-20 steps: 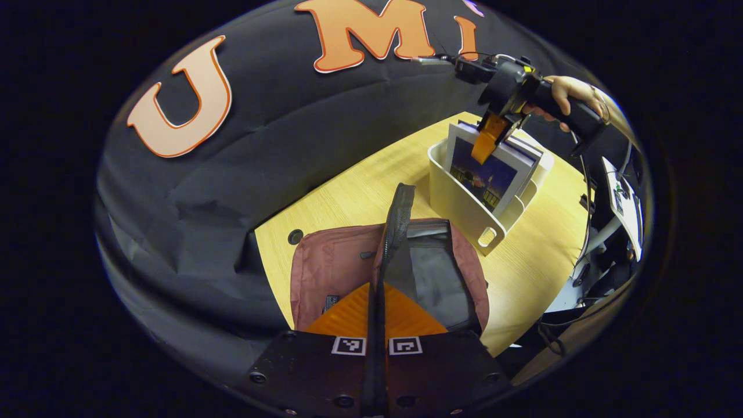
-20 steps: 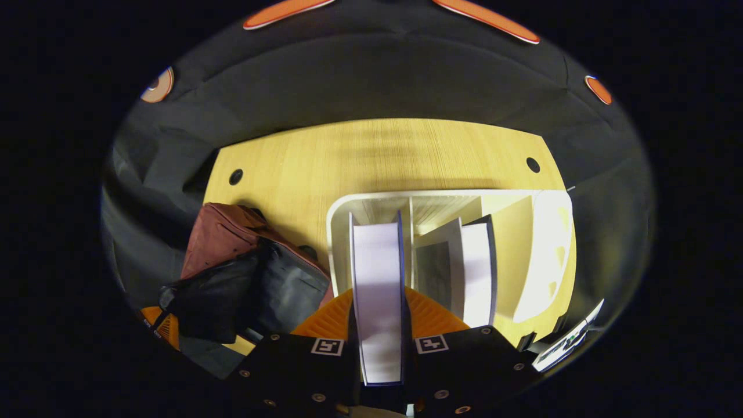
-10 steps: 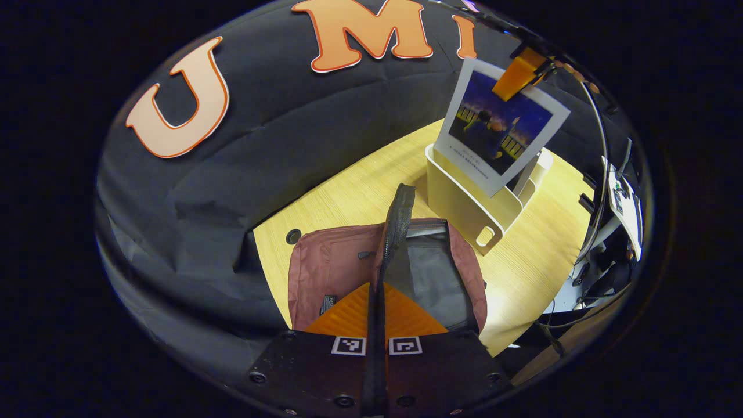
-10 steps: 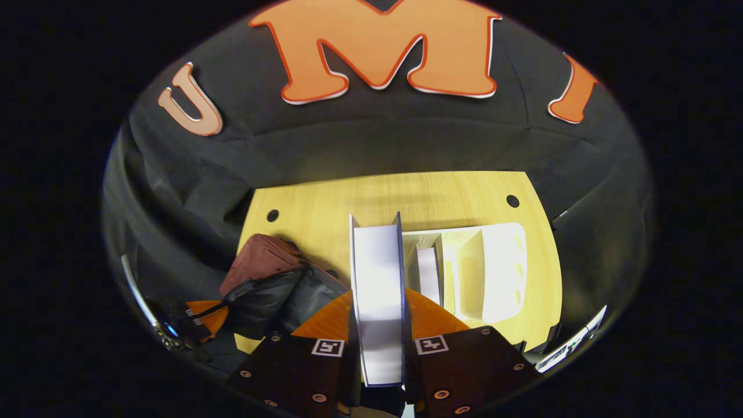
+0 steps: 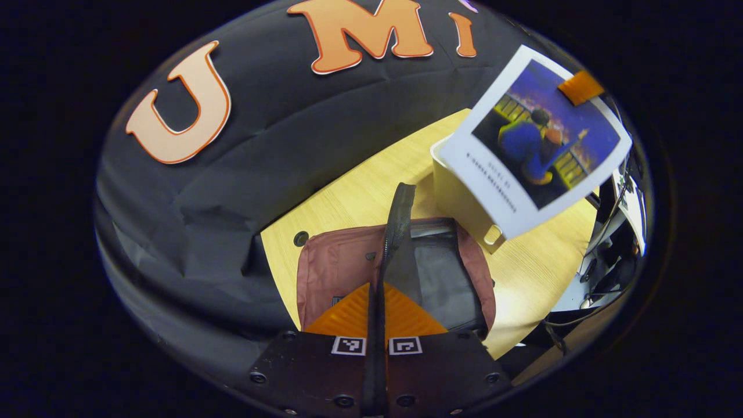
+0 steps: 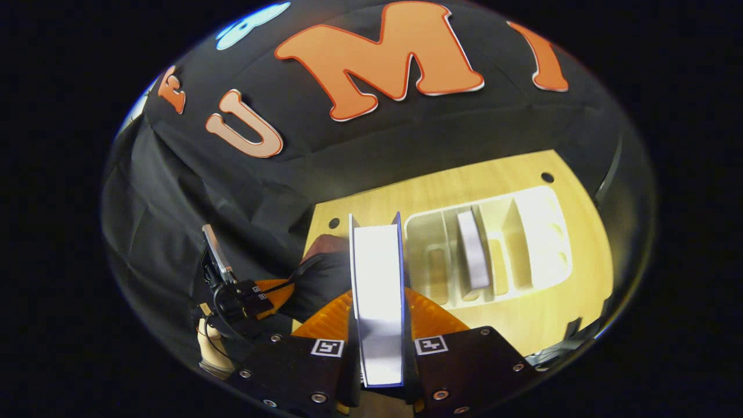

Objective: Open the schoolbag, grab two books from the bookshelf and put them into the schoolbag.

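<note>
On the wooden table [image 5: 354, 197]: reddish schoolbag [image 5: 336, 270] lying with mouth gaping, dark lining [image 5: 444, 278] exposed. Left gripper [image 5: 376, 302] with fingers pressed together on the bag's black strap [image 5: 397, 215], strap running up between them and held taut above the opening. Beside the bag, toward the table's far end, white bookshelf [image 6: 493, 249] with several slots, one book [image 6: 471, 249] leaning inside a middle slot. Right gripper [image 6: 377, 325] clamped on a second book [image 6: 377, 284], fingers squeezing both covers, page edges facing the camera, book upright and clear of the shelf. From the left gripper view, same book [image 5: 537, 139] hanging in the air above the shelf and near the bag, tilted, illustrated cover showing, one finger [image 5: 580, 87] of the right gripper pinching its upper corner. Hand [image 6: 212, 351] behind the left gripper at lower left of the right gripper view.
</note>
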Demonstrator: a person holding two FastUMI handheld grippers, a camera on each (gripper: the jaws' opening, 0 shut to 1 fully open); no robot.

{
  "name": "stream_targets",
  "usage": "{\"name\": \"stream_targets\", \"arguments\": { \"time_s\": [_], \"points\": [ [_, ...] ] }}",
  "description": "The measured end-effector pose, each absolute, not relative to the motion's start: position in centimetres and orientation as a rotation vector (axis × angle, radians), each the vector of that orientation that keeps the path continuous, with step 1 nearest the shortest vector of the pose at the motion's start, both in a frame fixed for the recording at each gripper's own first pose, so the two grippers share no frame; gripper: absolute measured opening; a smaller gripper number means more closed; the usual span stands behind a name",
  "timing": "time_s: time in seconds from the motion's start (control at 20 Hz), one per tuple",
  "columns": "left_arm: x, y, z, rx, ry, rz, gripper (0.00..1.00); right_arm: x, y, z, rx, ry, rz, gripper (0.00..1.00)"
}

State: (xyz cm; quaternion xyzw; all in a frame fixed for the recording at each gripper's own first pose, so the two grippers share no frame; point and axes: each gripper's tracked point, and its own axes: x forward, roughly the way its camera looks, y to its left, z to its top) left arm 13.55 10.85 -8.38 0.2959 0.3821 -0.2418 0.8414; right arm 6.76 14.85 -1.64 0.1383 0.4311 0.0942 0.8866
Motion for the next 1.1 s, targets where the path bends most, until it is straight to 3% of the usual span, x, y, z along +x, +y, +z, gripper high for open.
{"name": "stream_targets", "arguments": {
  "time_s": [0.3,0.7,1.1],
  "points": [
    [13.6,10.7,-7.2,0.672,0.793,-0.516,0.01,6.2,18.2,-11.1,0.528,0.918,0.191,0.30],
    [13.0,9.9,-6.4,0.701,0.787,-0.524,0.00,7.4,23.7,-20.0,0.642,0.918,0.157,0.30],
    [11.0,8.0,-4.6,0.789,0.744,-0.574,0.00,11.5,28.7,-23.4,0.709,0.842,0.184,0.30]
  ]
}}
